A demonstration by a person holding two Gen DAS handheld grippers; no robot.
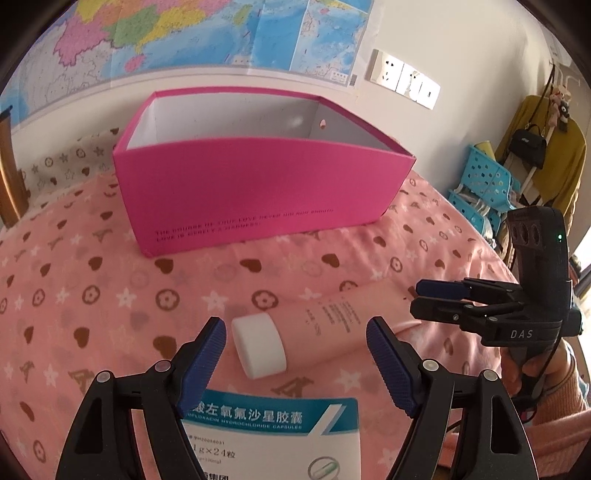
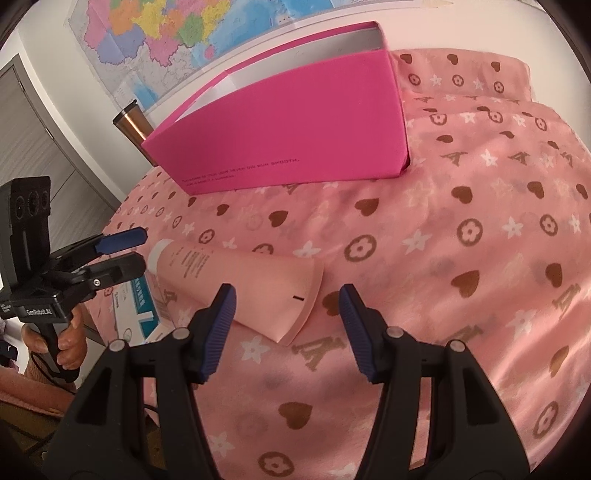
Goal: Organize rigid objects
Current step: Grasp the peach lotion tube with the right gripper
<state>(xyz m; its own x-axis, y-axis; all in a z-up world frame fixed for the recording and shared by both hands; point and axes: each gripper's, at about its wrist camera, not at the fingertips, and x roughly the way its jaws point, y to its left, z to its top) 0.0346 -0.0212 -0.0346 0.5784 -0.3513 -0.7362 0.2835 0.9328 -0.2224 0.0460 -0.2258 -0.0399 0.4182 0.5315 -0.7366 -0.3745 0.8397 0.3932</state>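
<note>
An open pink box (image 1: 255, 188) stands on the pink patterned bedspread (image 1: 92, 288), its inside white and bare as far as I see; it also shows in the right wrist view (image 2: 280, 144). A pink tube with a white cap (image 1: 258, 345) lies in front of it, also seen in the right wrist view (image 2: 243, 280). A white and teal medicine carton (image 1: 273, 439) lies just below my left gripper (image 1: 295, 358), which is open and empty over the tube's cap. My right gripper (image 2: 288, 325) is open and empty near the tube's flat end; the left view shows it too (image 1: 421, 299).
A copper tumbler (image 2: 129, 122) stands behind the box's left end. A map (image 1: 207, 33) hangs on the wall. Blue plastic baskets (image 1: 480, 184) and hanging clothes (image 1: 546, 147) are beyond the bed's right edge.
</note>
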